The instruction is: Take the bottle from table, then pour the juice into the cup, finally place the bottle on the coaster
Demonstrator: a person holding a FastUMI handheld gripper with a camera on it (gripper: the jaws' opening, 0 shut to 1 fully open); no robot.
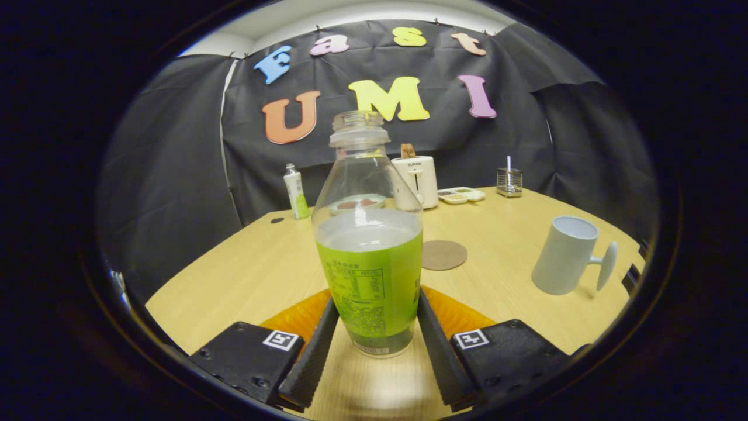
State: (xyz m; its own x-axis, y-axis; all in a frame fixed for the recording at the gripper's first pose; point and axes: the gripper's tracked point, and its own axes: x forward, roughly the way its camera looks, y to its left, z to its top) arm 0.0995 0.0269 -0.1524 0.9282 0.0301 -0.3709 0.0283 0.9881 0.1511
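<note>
Tongs [374, 318]: 2 ribbed fingers, screwed blocks with square markers.

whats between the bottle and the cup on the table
Bare tabletop in the gripper view. The bottle stands between the gripper's fingers; the cup sits apart, beyond them. The coaster lies further back, off that line.

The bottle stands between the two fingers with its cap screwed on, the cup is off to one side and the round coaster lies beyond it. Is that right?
Not quite: the bottle has no cap; its neck is open at the top, as the gripper view shows. The rest holds: it stands upright between the fingers of the gripper, the cup is off to one side, and the round coaster lies beyond it on the table.
</note>
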